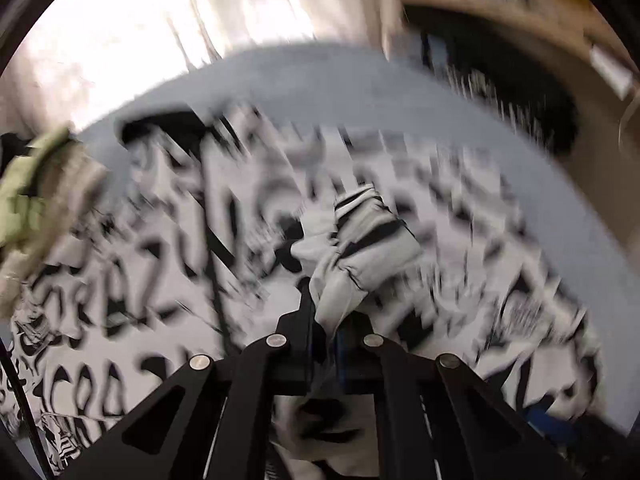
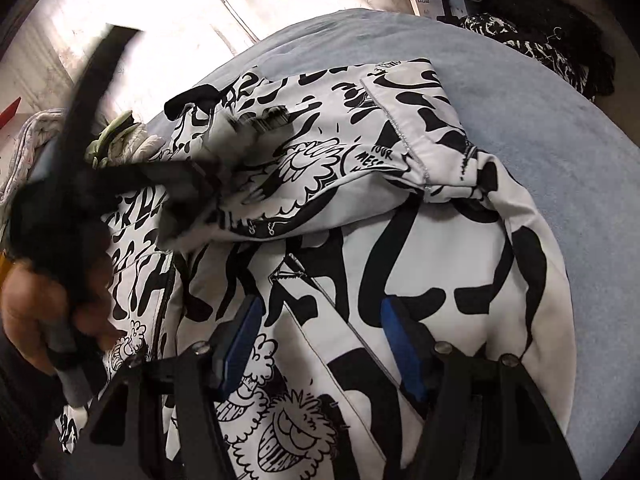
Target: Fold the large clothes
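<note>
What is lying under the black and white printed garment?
The printed garment lies on a light blue surface, which shows around its far and right edges. Whatever lies beneath the middle of the garment is covered and cannot be seen.

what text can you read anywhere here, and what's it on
"CRAZ": big black letters on the white printed garment, left wrist view, motion-blurred.
"YOUR MES": small print on the garment's folded-over part, right wrist view; the end is cut off by a fold.
Lettering in the cartoon mouths: too small to read.
White label on the far wall: unreadable.
Other large garment lettering: too distorted to read.
</note>
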Tool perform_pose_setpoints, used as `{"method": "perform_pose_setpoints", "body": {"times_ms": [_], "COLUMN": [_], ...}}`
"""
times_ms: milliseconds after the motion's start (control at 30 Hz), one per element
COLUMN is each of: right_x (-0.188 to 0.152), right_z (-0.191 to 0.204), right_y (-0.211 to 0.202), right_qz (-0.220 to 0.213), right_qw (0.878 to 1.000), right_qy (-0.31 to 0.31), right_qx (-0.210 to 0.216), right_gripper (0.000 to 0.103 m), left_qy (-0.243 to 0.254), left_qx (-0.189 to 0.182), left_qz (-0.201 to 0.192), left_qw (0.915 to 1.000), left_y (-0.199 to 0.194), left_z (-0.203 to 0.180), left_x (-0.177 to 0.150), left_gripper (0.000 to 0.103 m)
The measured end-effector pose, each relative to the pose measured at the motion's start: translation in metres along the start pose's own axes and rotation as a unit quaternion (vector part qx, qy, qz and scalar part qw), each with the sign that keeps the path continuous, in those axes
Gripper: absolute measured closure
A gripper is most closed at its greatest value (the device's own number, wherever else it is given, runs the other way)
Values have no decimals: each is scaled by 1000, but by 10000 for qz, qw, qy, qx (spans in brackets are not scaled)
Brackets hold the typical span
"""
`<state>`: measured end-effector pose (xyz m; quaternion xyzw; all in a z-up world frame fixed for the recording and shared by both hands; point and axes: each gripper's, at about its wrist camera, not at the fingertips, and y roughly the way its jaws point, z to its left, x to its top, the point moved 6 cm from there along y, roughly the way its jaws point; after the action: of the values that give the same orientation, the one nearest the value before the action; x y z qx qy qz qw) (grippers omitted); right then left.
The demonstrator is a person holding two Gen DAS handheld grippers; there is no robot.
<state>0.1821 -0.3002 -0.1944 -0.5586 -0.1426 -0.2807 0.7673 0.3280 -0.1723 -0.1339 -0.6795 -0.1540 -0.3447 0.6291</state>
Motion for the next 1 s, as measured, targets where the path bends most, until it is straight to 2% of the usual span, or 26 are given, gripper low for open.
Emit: {"method": "perform_pose_setpoints", "body": {"times_ms": [67,100,167,233,333,400,500,567,600,767,867,1000], "right_x": [0,-1,-1,1,5,9,23,41,50,112,151,174], "right_z": [-1,-1,0,1,5,8,11,8,6,-17,-39,-72], "right_y": [-1,-1,-2,-3,-9,-18,-34,-43,-46,-49,-25,25], "right_qz": [-4,0,37,90,244,233,199,166,139,-94,-9,292], "right_qw": [10000,10000,10000,10000,9997,9996,9993,9992,9992,9999,9997,9974], "right_qy": [6,8,3,-12,-31,-81,-144,-107,-82,28,136,262], "right_qx": [10,8,-17,-27,83,161,297,342,353,28,-216,-602], "right_gripper": [41,41,41,41,41,41,40,34,31,30,30,30], "left_qy": [-714,-976,-1682,-2269,-3068,-3408,-3599,-3609,-3533,-2711,-2358,-2031], "left_qx": [-17,4,-9,-143,-409,-556,-755,-870,-913,-1085,-1094,-989], "left_qz": [-338,-375,-371,-44,556,714,696,678,685,930,1186,1289], "left_qw": [9969,9945,9850,9738,9493,9358,9273,9261,9285,9519,9583,9656], "left_y": [-21,-24,-26,-13,8,15,18,21,24,42,60,75], "left_z": [32,46,81,112,151,169,186,193,194,176,161,149], "left_x": [9,8,-5,-29,-74,-94,-105,-100,-96,-68,-60,-48], "left_gripper": [97,96,85,71,52,52,50,47,47,46,46,46]}}
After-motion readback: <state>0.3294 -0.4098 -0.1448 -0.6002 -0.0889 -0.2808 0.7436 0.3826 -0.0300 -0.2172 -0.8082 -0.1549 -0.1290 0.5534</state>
